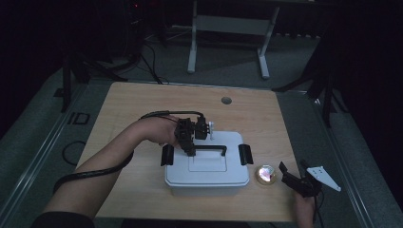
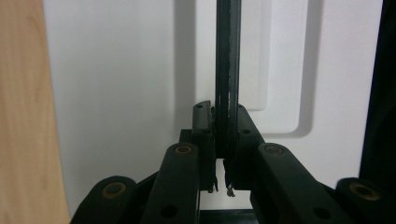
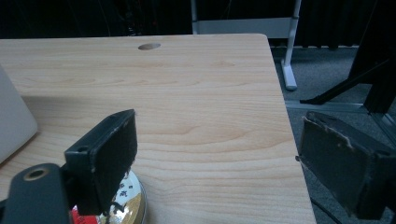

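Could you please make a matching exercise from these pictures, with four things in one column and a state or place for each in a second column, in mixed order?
Things:
1. left gripper
2. right gripper
3. round tin
4. black side latch

States or places:
A. on the table, to the right of the white box
B. jaws wide apart, nothing between them
C. on the right end of the white box
D. jaws closed on the dark handle of the lid

Pairs: 1-D, 2-B, 3-A, 4-C
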Available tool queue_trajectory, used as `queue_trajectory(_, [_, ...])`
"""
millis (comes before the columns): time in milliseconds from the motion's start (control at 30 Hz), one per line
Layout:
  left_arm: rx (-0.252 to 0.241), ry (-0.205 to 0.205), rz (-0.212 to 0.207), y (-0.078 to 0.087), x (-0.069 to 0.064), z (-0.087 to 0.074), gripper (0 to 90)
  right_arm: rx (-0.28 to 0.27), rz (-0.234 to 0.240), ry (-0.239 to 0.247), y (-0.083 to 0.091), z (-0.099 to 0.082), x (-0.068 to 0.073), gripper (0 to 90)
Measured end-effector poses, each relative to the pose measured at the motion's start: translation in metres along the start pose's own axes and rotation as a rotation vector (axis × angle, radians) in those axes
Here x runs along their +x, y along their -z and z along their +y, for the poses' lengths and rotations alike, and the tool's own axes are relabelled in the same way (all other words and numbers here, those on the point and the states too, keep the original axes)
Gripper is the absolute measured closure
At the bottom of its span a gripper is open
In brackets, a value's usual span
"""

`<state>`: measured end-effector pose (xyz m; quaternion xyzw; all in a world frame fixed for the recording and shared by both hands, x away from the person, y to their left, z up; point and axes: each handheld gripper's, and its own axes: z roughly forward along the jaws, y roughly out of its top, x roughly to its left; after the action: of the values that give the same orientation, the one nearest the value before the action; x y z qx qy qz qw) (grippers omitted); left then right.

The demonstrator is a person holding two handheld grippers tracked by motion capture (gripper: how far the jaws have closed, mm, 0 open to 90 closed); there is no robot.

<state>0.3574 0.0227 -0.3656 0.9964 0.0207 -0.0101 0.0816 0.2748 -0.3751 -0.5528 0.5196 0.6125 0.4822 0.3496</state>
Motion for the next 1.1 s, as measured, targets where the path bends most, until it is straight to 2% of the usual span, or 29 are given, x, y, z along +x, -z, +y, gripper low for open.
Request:
queue_trajectory(233, [-0.026,-0.010,0.019,0.013,-0.002,0.000,83.2,0.000,0.000,0.000,0.000,0.000,0.000,11.5])
queue_trajectory(300, [-0.038,-0.019,0.013,0.018,-0.004,0.001,83.2,0.000,0.000,0.001,0.000,0.000,0.000,11.5])
queue_trajectory(333, [-0.040,-0.015,0.007,0.021,-0.004,0.001,83.2,0.000,0.000,0.000,0.000,0.000,0.000,11.5])
queue_trajectory(467, [-0.040,-0.013,0.031,0.031,-0.006,-0.002,83.1,0.000,0.000,0.000,0.000,0.000,0.000,11.5])
queue_trajectory(667, [-0.048,0.010,0.050,0.043,-0.007,-0.013,83.2,0.000,0.000,-0.001,0.000,0.000,0.000,11.5])
queue_trajectory(833, [-0.050,0.041,0.070,0.058,-0.009,-0.032,83.2,0.000,-0.001,0.002,0.000,0.000,0.000,11.5])
queue_trajectory(967, [-0.060,0.092,0.095,0.071,-0.010,-0.054,83.2,0.002,-0.004,0.004,0.000,0.000,0.000,11.5])
queue_trajectory(1100, [-0.039,0.142,0.116,0.082,-0.012,-0.079,83.2,0.005,-0.007,0.009,0.000,0.000,0.001,11.5])
